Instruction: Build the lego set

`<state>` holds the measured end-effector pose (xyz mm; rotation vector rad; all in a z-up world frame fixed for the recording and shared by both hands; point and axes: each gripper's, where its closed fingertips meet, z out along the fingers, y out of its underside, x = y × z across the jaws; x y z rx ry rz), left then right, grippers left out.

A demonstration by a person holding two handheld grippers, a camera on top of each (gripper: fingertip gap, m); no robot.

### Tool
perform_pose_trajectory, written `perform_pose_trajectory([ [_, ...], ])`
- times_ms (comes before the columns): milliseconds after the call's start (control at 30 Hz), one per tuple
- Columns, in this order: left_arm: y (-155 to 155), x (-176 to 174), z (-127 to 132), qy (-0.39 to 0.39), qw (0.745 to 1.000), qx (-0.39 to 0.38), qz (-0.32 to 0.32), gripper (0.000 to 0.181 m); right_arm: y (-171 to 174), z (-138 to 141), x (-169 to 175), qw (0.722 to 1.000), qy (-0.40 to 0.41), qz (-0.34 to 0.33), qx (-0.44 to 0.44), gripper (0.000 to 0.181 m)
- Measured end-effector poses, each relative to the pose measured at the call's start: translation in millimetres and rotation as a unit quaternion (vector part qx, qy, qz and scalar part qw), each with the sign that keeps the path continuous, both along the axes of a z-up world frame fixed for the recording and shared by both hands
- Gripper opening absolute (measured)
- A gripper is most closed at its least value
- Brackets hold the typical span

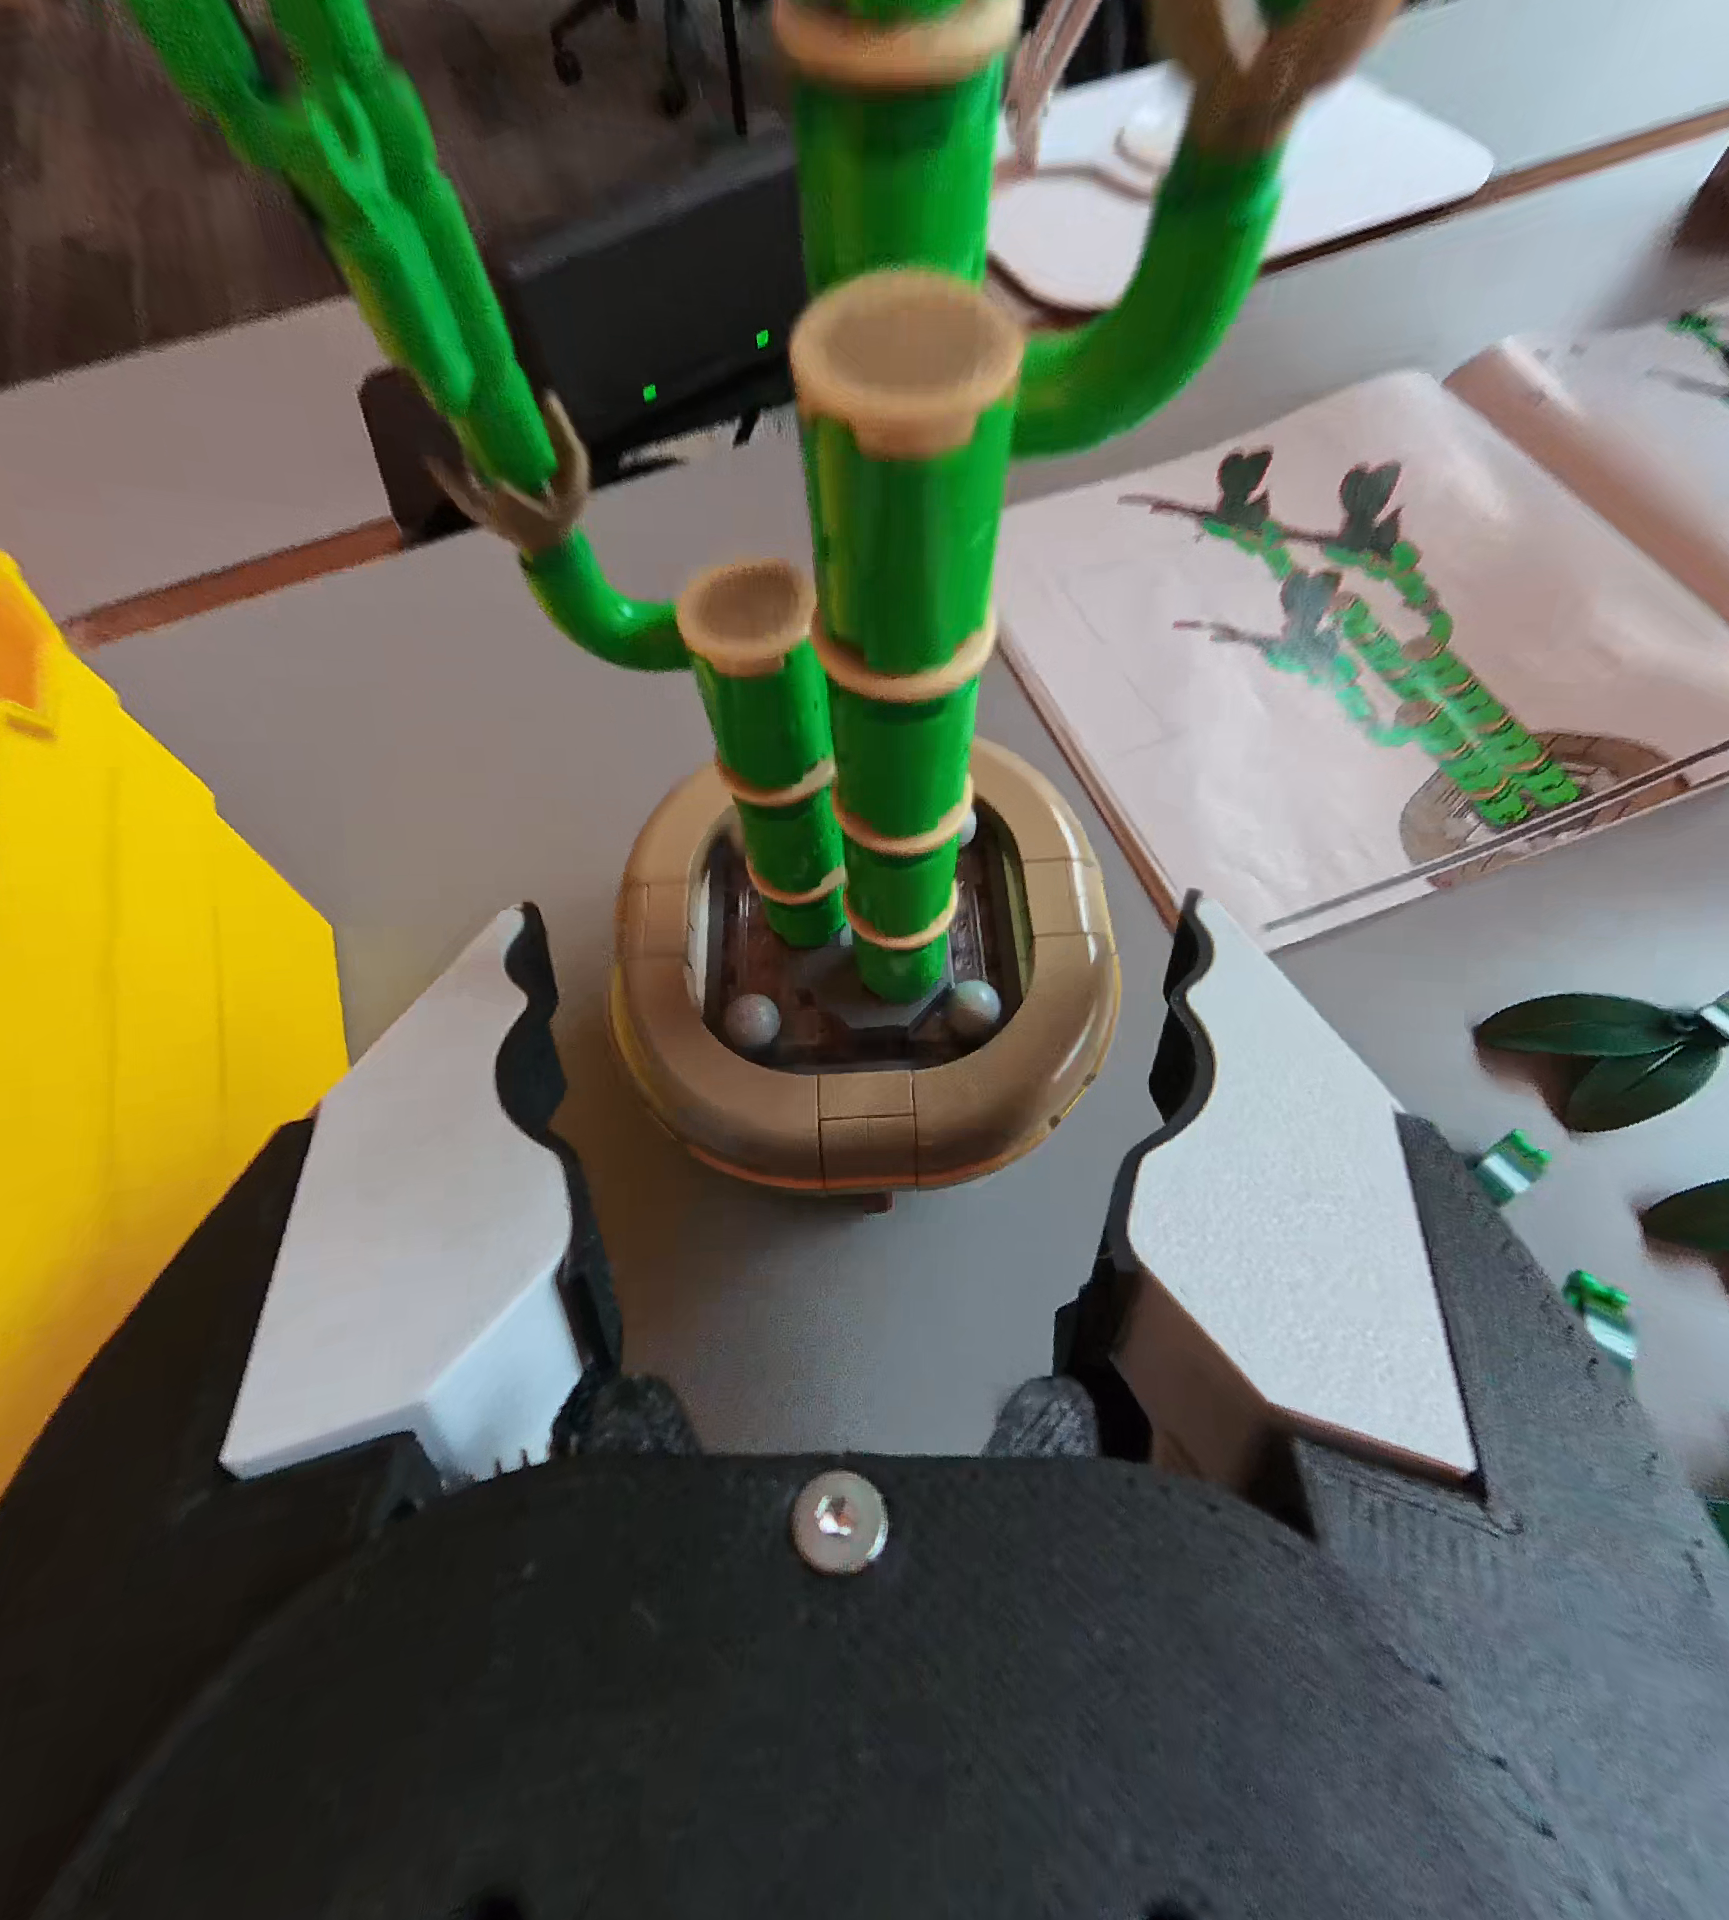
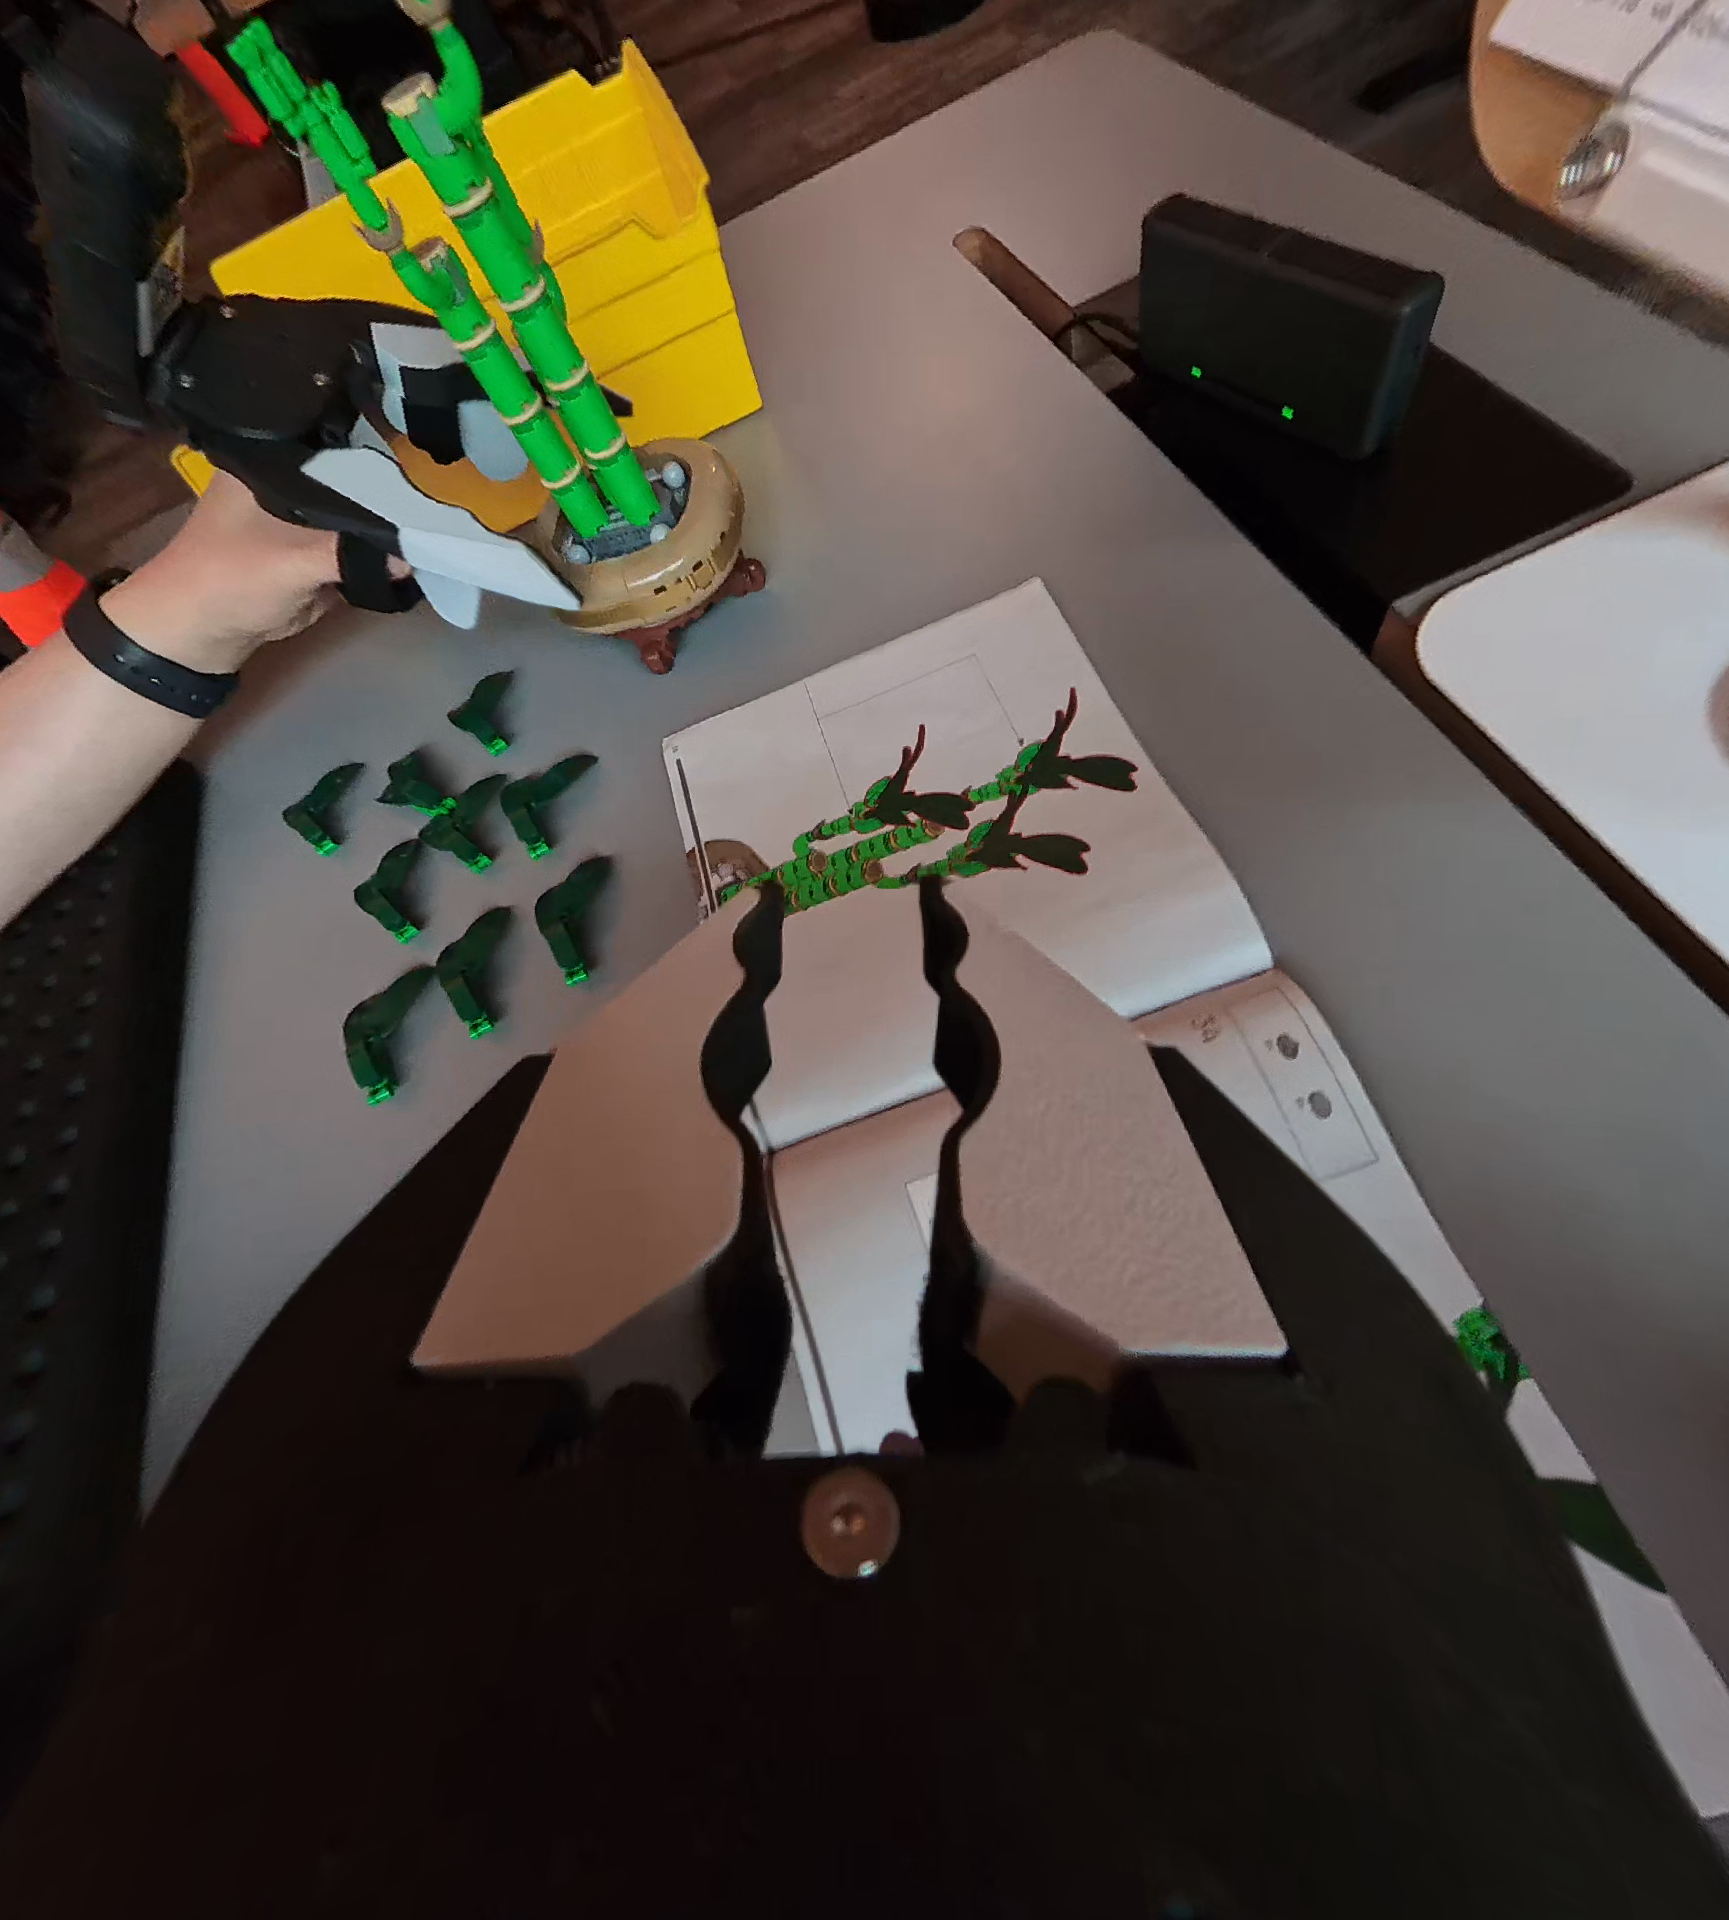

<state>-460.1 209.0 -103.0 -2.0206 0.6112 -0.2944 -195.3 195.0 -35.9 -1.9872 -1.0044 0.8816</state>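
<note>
A tan lego pot (image 1: 865,1112) with green bamboo stalks (image 1: 896,665) stands on the grey table (image 1: 403,748). My left gripper (image 1: 860,925) is open, its white fingers (image 1: 424,1174) on either side of the pot's near side, apart from it. In the right wrist view the left gripper (image 2: 538,499) reaches the pot (image 2: 678,561) from the left, held by a hand. My right gripper (image 2: 844,899) is open and empty, hovering above the open instruction booklet (image 2: 943,727). Several dark green leaf pieces (image 2: 465,862) lie loose on the table, also in the left wrist view (image 1: 1608,1049).
A yellow bin (image 1: 60,935) stands left of the pot, also in the right wrist view (image 2: 621,260). A black box with green lights (image 2: 1286,322) sits at the table's far edge. The booklet (image 1: 1359,644) lies right of the pot. A white board (image 2: 1618,727) is at right.
</note>
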Motion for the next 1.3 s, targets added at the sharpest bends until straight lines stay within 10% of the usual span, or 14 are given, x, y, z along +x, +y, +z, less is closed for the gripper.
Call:
perform_pose_trajectory([
  [600, -9.8, -7.3, 73.1, -0.050, 0.983, 0.173, 0.046, 0.114, -3.5, -59.9, -66.1, 0.954, -0.220, 0.084, 0.184, 0.035],
  [967, -23.3, -25.1, 110.4, -0.097, 0.958, 0.260, 0.065, 0.097, -28.5, 51.7, -67.6, 0.949, -0.102, 0.009, 0.298, 0.056],
  [1300, -19.4, 7.0, 82.2, -0.071, 0.972, 0.223, 0.004, 0.063, -34.8, -57.7, -44.1, 0.960, -0.156, -0.055, 0.225, 0.036],
])
